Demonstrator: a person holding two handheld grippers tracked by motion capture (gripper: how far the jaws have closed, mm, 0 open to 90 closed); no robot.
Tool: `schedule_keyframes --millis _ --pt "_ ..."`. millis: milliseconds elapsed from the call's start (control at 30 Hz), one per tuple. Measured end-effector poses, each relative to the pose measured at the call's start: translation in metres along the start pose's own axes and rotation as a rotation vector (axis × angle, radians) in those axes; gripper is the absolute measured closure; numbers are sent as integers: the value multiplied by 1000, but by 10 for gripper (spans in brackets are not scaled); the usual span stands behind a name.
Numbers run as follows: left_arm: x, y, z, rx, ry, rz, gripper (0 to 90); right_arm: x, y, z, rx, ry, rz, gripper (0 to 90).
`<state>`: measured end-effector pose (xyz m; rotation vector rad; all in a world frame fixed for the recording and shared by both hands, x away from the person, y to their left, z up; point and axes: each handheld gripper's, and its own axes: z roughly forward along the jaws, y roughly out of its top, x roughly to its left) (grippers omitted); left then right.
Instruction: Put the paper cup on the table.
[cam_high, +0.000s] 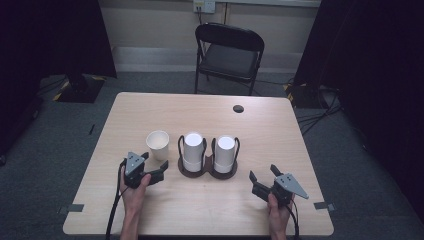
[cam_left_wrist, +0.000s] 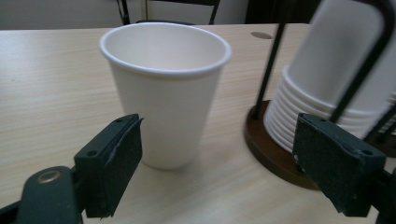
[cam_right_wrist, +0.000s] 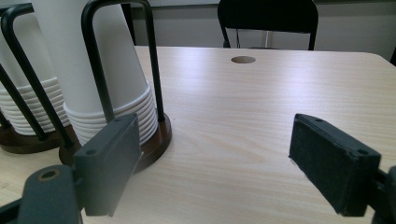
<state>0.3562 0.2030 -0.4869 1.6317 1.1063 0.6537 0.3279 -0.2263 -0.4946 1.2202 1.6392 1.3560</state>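
A single white paper cup (cam_high: 157, 144) stands upright and empty on the wooden table (cam_high: 150, 107), left of a dark two-post cup holder (cam_high: 207, 171). The holder carries two stacks of upside-down white cups, a left stack (cam_high: 193, 150) and a right stack (cam_high: 225, 152). My left gripper (cam_high: 154, 165) is open just in front of the single cup (cam_left_wrist: 166, 93), its jaws apart and touching nothing. My right gripper (cam_high: 264, 178) is open over bare table to the right of the holder, with the nearer stack (cam_right_wrist: 109, 79) at its left.
A black folding chair (cam_high: 229, 54) stands beyond the table's far edge. A round cable hole (cam_high: 238, 108) sits near the far right of the tabletop. Tape marks (cam_high: 75, 208) lie at the front corners. Dark curtains flank the room.
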Motion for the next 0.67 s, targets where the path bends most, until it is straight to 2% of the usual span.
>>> schedule_keyframes --millis 167,267,300,367,500,667 --pt "-20 -5 -14 -6 -17 15 157 0 0 0 -2 -2 0 159" --pt "-30 -11 -22 -15 1 35 157 0 0 0 0 1 1 159" --pt "-32 -14 -23 -22 -1 29 156 0 0 0 0 0 0 159" --pt "-34 -20 -26 -42 -23 9 156 0 0 0 -1 -1 1 159" --pt "-36 -25 -30 -76 -4 11 156 0 0 0 1 -1 -2 159" --pt "-39 -25 -32 -89 7 52 155 0 0 0 6 -3 -6 160"
